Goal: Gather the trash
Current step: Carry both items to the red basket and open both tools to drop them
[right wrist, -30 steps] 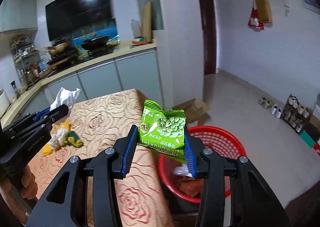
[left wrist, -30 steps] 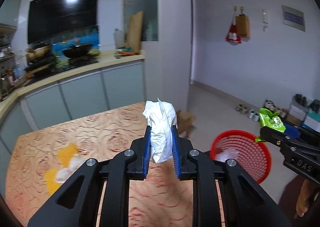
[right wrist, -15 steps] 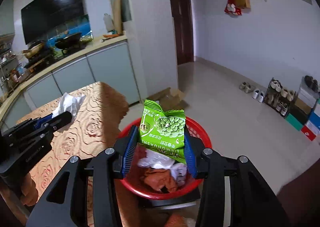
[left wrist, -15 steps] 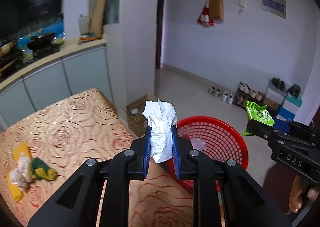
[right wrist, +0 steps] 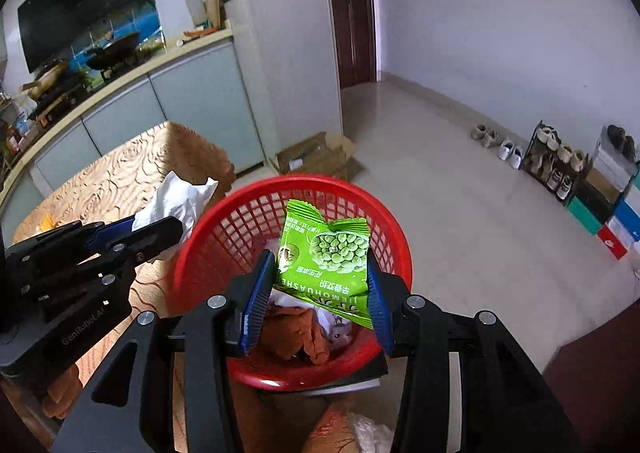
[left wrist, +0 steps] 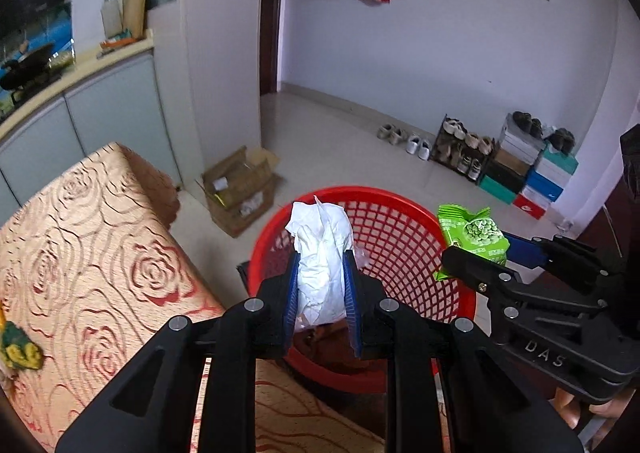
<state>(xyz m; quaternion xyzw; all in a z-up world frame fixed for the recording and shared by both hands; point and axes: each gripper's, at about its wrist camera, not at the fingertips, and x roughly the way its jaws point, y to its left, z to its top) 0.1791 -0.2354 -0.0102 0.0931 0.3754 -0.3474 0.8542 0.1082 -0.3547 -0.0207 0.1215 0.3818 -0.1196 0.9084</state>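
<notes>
My left gripper (left wrist: 321, 273) is shut on a crumpled white tissue (left wrist: 322, 253), held over the near left part of a red mesh basket (left wrist: 394, 221) on the floor. My right gripper (right wrist: 320, 277) is shut on a green pea snack packet (right wrist: 326, 253) above the same basket (right wrist: 224, 229). Orange and white scraps (right wrist: 304, 333) lie in its bottom. From the left wrist view the packet (left wrist: 472, 231) hangs at the basket's right rim. The right wrist view has the tissue (right wrist: 176, 201) at the left rim.
A table under a rose-patterned cloth (left wrist: 88, 253) stands left of the basket, with a green-yellow scrap (left wrist: 16, 349) at its left edge. An open cardboard box (left wrist: 240, 189) sits on the floor behind. Shoes and boxes (left wrist: 512, 161) line the far wall.
Both grippers swung right off the table and sank toward the red basket, each keeping its load. The basket now fills the middle of both views.
</notes>
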